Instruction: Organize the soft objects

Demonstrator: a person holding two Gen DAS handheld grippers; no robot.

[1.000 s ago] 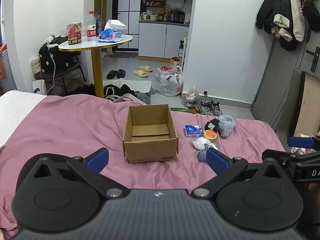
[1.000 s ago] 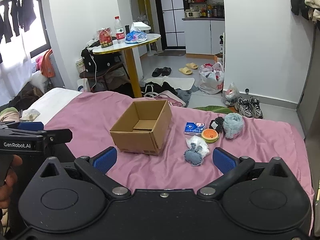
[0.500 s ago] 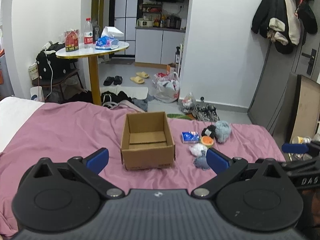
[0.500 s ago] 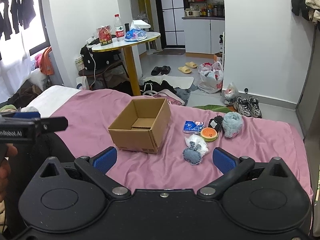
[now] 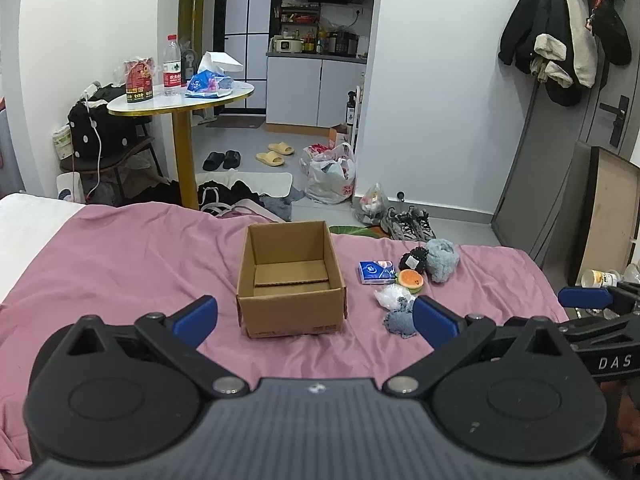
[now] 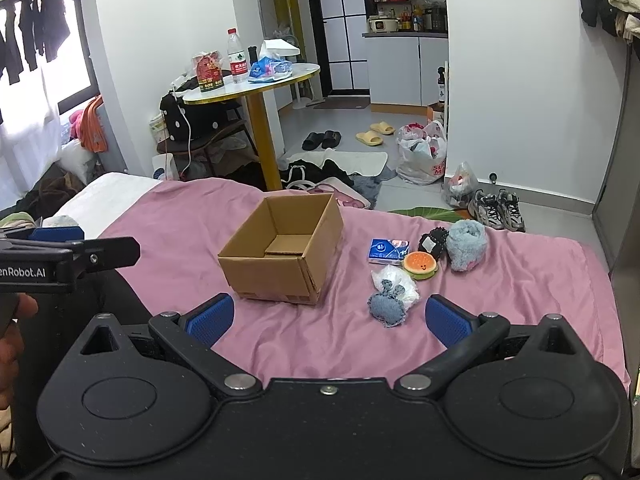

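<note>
Both grippers, left gripper (image 5: pixel 314 316) and right gripper (image 6: pixel 328 318), have pulled back from the cardboard box (image 5: pixel 290 280); their fingers stay wide and empty above the pink bed (image 5: pixel 120 264).

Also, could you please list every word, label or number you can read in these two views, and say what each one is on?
"DAS": white letters on the right gripper body, cut off at the edge of the left wrist view.
"enRobot.AI": on the left gripper body in the right wrist view, first letter cut off.
Too small or blurred to read: the water bottle label, red snack bag, blue tissue pack, shopping bag print.
</note>
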